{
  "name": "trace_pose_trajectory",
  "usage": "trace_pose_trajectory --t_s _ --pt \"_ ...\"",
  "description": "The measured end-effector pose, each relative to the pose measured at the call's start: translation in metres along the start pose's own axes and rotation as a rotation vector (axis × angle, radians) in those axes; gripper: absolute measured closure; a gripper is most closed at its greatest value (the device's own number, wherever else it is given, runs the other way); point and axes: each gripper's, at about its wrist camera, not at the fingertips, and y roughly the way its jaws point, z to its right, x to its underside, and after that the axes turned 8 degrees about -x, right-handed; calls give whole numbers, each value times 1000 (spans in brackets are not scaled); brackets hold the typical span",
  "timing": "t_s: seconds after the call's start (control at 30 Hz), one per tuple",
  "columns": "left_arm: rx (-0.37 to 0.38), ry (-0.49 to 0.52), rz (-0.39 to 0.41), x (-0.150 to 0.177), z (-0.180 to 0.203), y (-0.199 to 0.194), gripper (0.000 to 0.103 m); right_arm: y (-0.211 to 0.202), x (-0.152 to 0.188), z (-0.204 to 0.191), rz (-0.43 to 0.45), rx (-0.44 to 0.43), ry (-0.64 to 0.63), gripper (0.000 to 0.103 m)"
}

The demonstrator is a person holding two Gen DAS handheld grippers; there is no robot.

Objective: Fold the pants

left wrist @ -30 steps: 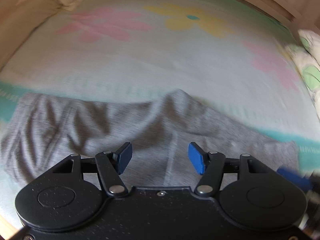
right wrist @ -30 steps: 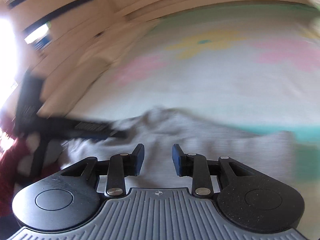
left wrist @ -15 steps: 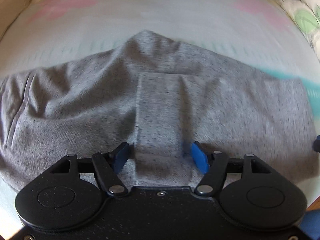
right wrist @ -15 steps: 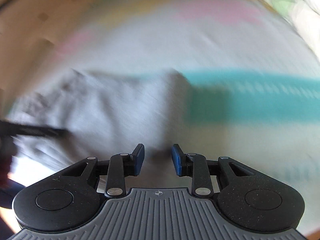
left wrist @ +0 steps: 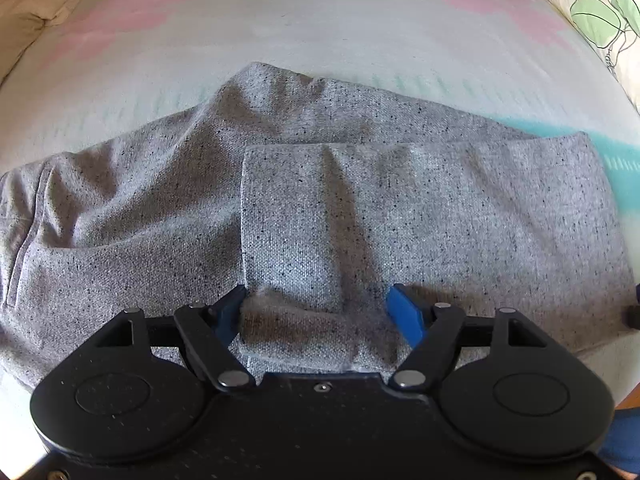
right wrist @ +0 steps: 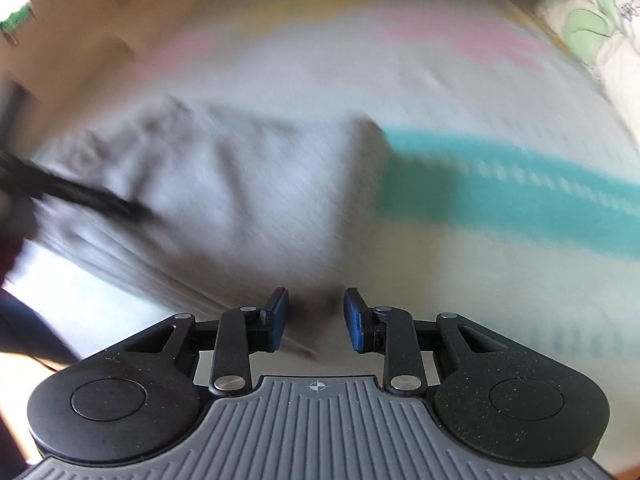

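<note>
- Bedsheet [left wrist: 320,32], pale w/ pink + yellow flower print and a teal stripe, fills both views; it is the work surface.
- Pillow [left wrist: 592,20] w/ green leaf print sits at the far right edge, well apart from the work.
- Pants [left wrist: 400,208], grey speckled knit, lie spread across the near part of the sheet, close to its front edge. Left wrist view shows a flap already laid over the rest of the fabric, its straight edges forming a neat corner near the middle.
- Progress, by my read: at least one fold is down, but the lower layer is rumpled w/ creases toward the left, and the bundle is wide. Prob. one or two more folds plus smoothing left.
- Left gripper [left wrist: 320,312]: jaws wide apart, straddling the near end of the folded flap. Left pad touches the flap's side edge, right pad stands just off the cloth. Nothing is clamped; looks like a grab about to close, though that is a guess.
- Right gripper [right wrist: 316,316]: jaws part-open, w/ nothing between them. View is badly motion-blurred. Pants [right wrist: 240,184] lie ahead and to the left; their near edge seems to reach the fingertips, but can't tell if it touches.
</note>
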Motion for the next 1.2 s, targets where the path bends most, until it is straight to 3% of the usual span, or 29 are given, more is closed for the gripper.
trace_pose_trajectory --t_s 0.07,0.23,0.4,0.57,0.73,0.83,1.03,1.2 --pt "5 0 -5 0 -1 0 28 -5 -1 11 14 -47 81 70" --pt "-5 10 2 7 -1 -8 28 -22 -5 12 123 -19 62 70" --pt "-37 47 81 16 9 -25 29 -18 -20 10 222 -44 98 70" --pt "-35 95 86 24 18 -30 29 -23 -23 -1 244 -147 75 70" --pt "35 -27 31 10 -8 -24 29 -31 -17 -23 263 -121 -39 70" --pt "60 -96 43 2 -23 -31 29 -32 -21 -40 280 -133 -84 70" --pt "-6 -190 117 -11 -55 -52 29 -3 -33 -111 269 -178 -250 69" --pt "-61 -261 115 -18 -87 -54 28 35 -33 -174 219 -187 -397 69"
